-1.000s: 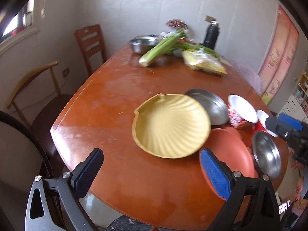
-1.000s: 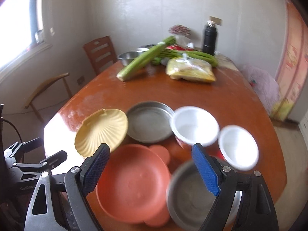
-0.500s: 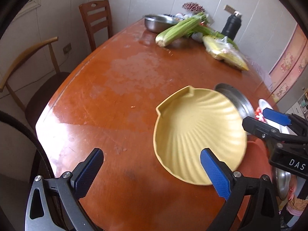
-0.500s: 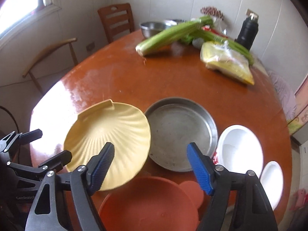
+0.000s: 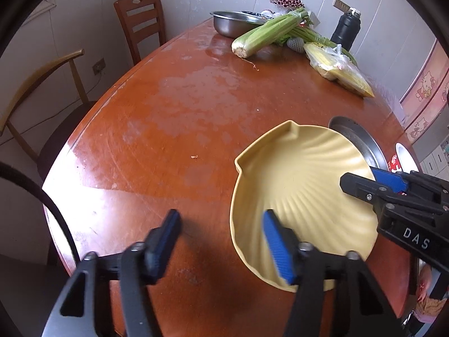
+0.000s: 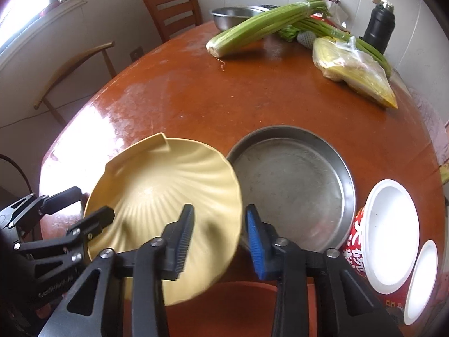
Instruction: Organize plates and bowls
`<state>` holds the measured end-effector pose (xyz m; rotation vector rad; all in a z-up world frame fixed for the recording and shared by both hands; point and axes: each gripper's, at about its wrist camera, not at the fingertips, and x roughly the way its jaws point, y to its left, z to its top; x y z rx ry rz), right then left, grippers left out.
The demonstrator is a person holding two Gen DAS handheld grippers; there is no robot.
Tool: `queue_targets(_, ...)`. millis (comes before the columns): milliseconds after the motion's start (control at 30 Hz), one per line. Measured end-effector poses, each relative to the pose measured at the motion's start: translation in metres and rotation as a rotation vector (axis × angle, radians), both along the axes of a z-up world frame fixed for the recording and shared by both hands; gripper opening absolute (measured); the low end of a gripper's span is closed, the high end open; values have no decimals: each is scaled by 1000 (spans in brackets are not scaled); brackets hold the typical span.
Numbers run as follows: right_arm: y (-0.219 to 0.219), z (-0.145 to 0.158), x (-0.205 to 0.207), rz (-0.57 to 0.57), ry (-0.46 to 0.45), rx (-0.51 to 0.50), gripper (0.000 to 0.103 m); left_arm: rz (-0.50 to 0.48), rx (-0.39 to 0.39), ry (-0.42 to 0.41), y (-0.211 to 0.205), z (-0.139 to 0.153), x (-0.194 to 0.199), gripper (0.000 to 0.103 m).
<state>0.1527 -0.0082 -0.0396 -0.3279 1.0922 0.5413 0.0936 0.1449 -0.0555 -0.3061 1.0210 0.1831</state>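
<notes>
1. Two hand-held grippers flank the yellow shell plate (image 5: 306, 196), which sits at the near edge of the table (image 5: 168, 112). Its right rim lies over the edge of the steel pan (image 6: 291, 185) and its near rim over the orange plate (image 6: 224, 303).
2. Left gripper (image 5: 220, 216): the jaws have just been closing and stand at a middling width. The plate's left rim lies between them, one pad over the ribbed bowl and the other outside over bare table. The pads do not yet press on it.
3. Right gripper (image 6: 220, 209): the jaws have just been closing and are now narrow. The plate's right rim is between them, and the pads appear to pinch it, the blue pad outside and the black pad inside.
4. Step in hand, as judged: a two-sided grasp of the plate, ahead of lifting it to sort it with the other dishes.
5. To do it well, the left jaws should finish closing on the rim before any lift, since one narrow pinch on a broad, shallow plate is likely to let it pivot or slip.
6. Both hands should then rise together and keep the plate level, so that its right rim clears the pan's wall without dragging.
7. The printed white bowl (image 6: 393, 236) stands just right of the pan, so a swing that way needs care.
</notes>
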Motion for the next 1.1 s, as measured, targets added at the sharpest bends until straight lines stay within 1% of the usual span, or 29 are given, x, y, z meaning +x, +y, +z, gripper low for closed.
queue_targets(33,2,0,-1,3,-9,-6,34,-9,-20,-6,0,0,1,44)
queue_targets(133,6,3,-6,19,-29,-10,34,-20,-57,-16,0,0,2,36)
queue_targets(200,9,4,-9,25,-32,-8,34,-30,-75,-18,-2,0,3,33)
queue_targets(300,14,8,-14,36,-57,-28,34,-26,-62,-14,-2,2,1,33)
queue_targets(500,34,21,-24,84,-76,-6,34,24,-32,-55,15,19,-12,33)
queue_targets(600,47,23,-23,107,-72,11,34,50,-27,-61,26,21,-16,33)
queue_targets(733,64,14,-21,128,-47,2,35,70,-14,-33,34,13,-17,33)
queue_targets(833,68,5,-17,123,-18,-2,35,70,-21,-7,37,6,-18,33)
queue_targets(1100,69,-10,-7,99,3,-36,35,47,-20,-10,34,5,-19,33)
